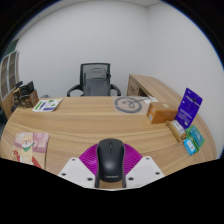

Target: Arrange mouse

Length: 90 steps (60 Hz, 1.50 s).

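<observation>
I see hand-held gripper (110,172) pinching mouse (110,160) by flanks above desk (90,120); light, rigid, slick shell, I judge.

Office, wooden desk (85,122), swivel chair (95,79)

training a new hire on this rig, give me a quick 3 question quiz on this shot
1. True or false: the black mouse lies between the gripper fingers.
2. What stands behind the far side of the wooden desk?
A. a mesh office chair
B. a filing cabinet
C. a floor lamp
3. Fill in: beyond the fingers, near the cardboard box, a purple ____ stands upright.

Key
1. True. The mouse sits between the two pink pads, which look pressed against its sides.
2. A. The office chair is pushed up to the desk's far edge.
3. Box. The purple box stands beside the cardboard box.
</observation>
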{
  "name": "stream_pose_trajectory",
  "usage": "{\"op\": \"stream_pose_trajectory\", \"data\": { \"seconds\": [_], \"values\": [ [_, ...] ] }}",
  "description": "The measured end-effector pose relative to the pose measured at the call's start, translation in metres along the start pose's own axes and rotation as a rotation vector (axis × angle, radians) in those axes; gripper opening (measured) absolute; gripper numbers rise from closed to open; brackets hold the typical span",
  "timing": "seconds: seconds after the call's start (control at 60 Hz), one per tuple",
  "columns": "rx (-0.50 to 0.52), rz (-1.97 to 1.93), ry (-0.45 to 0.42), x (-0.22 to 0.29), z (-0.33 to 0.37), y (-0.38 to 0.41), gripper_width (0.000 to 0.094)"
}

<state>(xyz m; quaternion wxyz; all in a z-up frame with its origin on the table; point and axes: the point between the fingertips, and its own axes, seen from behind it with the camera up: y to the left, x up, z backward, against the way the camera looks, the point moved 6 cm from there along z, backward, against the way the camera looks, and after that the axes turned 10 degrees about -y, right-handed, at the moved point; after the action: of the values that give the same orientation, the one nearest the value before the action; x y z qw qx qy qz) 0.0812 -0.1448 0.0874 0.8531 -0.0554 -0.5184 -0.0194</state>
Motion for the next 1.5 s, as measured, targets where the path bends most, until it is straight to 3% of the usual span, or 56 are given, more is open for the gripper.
{"op": "stream_pose_trajectory", "data": {
  "seconds": [0.217, 0.383, 0.533, 0.7, 1.05, 1.283, 1.317, 1.367, 1.417, 1.5],
  "values": [
    [0.082, -0.017, -0.117, 0.104, 0.041, 0.081, 0.0298],
    [0.203, -0.012, -0.138, 0.125, 0.059, 0.182, 0.0299],
    [0.304, 0.027, -0.072, 0.083, 0.066, 0.271, 0.0300],
    [0.339, 0.062, 0.023, 0.008, 0.063, 0.325, 0.0317],
    [0.273, 0.120, 0.059, -0.059, 0.045, 0.336, 0.0318],
    [0.268, 0.114, 0.045, -0.063, 0.042, 0.335, 0.0498],
    [0.258, 0.111, 0.056, -0.062, 0.043, 0.332, 0.0592],
    [0.239, 0.105, 0.059, -0.057, 0.047, 0.326, 0.0881],
    [0.238, 0.088, 0.055, -0.051, 0.055, 0.322, 0.0837],
    [0.258, 0.089, 0.045, -0.038, 0.080, 0.311, 0.0876]
  ]
}}
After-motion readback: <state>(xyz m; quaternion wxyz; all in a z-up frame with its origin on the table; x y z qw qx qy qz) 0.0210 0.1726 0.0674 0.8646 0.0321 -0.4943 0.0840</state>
